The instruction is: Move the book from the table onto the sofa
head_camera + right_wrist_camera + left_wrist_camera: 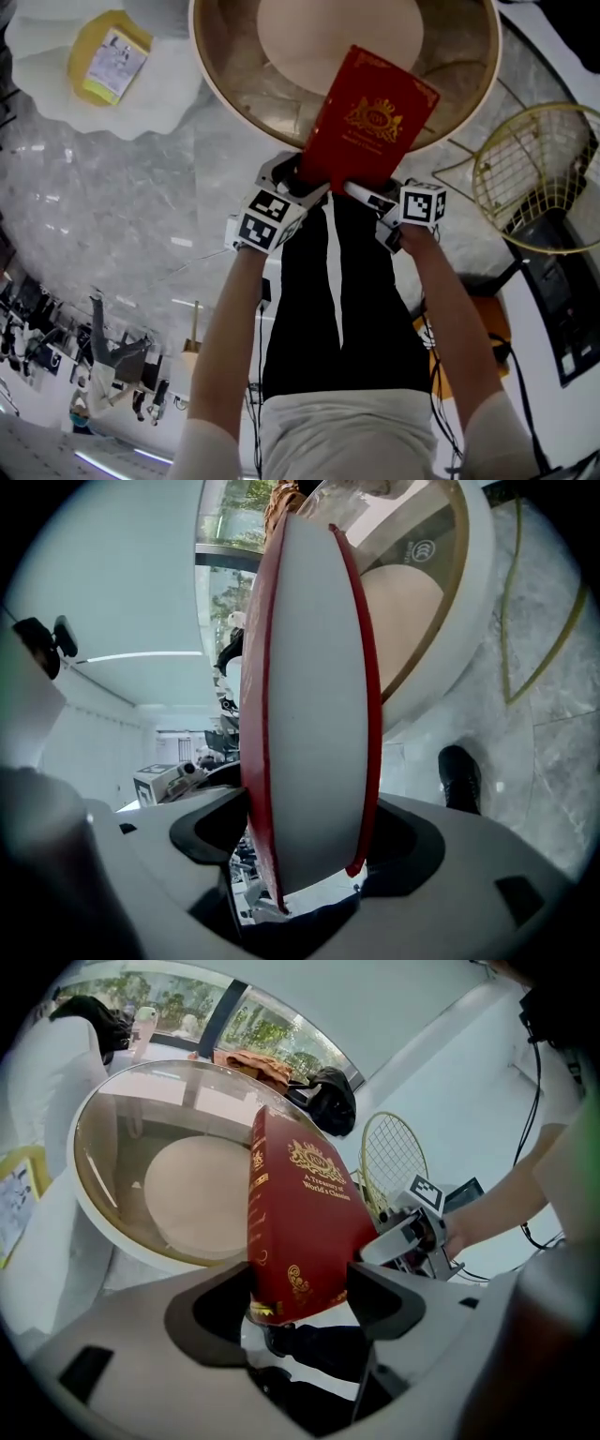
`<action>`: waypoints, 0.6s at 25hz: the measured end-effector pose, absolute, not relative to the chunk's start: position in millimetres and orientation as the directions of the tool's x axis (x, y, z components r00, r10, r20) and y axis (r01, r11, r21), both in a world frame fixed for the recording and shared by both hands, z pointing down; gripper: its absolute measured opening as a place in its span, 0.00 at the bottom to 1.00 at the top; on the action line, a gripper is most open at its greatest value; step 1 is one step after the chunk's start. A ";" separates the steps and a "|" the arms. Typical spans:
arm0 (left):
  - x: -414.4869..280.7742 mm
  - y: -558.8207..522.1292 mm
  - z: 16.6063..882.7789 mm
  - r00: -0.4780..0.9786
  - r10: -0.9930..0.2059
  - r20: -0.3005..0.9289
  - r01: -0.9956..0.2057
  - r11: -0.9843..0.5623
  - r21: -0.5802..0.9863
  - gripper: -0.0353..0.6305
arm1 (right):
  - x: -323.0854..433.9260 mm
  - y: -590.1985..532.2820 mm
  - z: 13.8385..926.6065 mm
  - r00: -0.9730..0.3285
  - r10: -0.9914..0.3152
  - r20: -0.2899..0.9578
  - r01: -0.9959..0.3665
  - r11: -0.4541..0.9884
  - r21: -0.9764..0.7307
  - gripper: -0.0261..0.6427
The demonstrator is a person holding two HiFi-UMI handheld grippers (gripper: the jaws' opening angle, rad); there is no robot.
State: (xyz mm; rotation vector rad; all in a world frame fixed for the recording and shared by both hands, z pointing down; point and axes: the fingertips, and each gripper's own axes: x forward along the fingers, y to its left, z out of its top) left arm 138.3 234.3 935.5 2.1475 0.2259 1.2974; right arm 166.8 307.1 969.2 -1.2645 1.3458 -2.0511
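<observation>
A thick red book [375,117] with gold print lies slanted on the round glass table [216,75], its near end overhanging the rim toward me. My left gripper [305,178] is at the book's near left corner and my right gripper [375,192] at its near right corner. In the left gripper view the jaws [300,1297] stand wide on either side of the book [300,1213], spine at the left. In the right gripper view the jaws [314,841] flank the white page edge of the book [314,696]. The pads sit alongside the covers without a visible squeeze.
A gold wire basket [539,178] stands on the marble floor right of the table. A white cushioned seat [56,103] at the upper left carries a yellow packet [108,61]. My dark shoe [459,775] shows below the table rim [450,649].
</observation>
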 end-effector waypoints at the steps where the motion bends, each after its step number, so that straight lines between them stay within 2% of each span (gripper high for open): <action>1: 138.0 235.0 935.6 0.509 0.435 0.742 -0.170 -0.795 0.583 0.53 | 166.6 308.3 968.5 -0.529 -0.702 0.476 -0.161 -0.468 -0.869 0.60; 10: 137.5 242.3 914.5 0.577 0.410 0.707 -0.248 -0.736 0.630 0.53 | 175.3 315.7 936.6 -0.552 -0.693 0.464 -0.217 -0.417 -0.882 0.54; 15: 135.6 240.3 889.5 0.611 0.377 0.696 -0.278 -0.721 0.635 0.53 | 181.3 310.1 909.1 -0.577 -0.662 0.479 -0.308 -0.367 -0.878 0.53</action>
